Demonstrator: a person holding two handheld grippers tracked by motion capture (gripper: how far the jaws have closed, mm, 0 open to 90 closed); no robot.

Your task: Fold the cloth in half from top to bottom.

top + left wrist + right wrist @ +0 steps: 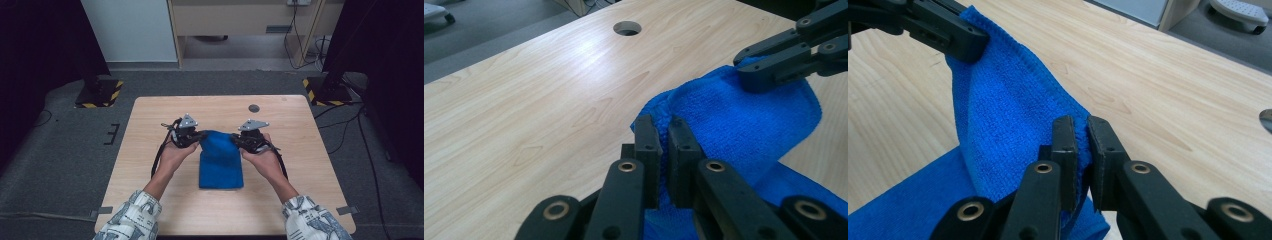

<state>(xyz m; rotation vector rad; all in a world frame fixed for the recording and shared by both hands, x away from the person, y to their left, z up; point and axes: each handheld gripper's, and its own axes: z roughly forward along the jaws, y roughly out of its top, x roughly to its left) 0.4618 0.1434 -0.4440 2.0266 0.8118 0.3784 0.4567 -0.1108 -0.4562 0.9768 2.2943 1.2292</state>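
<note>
Blue cloth (220, 165) sits mid-table, slightly near of centre, on the light wooden table (150, 130). Near part lies flat as a folded rectangle; far edge is lifted off the wood and strung between the two grippers.

Left gripper (196, 136) is clamped on the far-left corner of the cloth. In the left gripper view its jaws stand nearly together with a fold of blue terry pinched between the pads (647, 135). Right gripper (237, 138) is clamped on the far-right corner; the right gripper view shows the hemmed edge caught between its pads (1066, 137), jaws likewise almost closed on fabric.

Each gripper view shows the other gripper farther off, biting the opposite corner, cloth sagging between them. Cloth surface is plush microfibre with a stitched hem along the raised edge.

Both hands come in from the near edge in patterned sleeves (134, 215), grippers pointing inward at each other. Round cable hole (254, 108) in the table lies far-right of the cloth, well apart from it.
</note>
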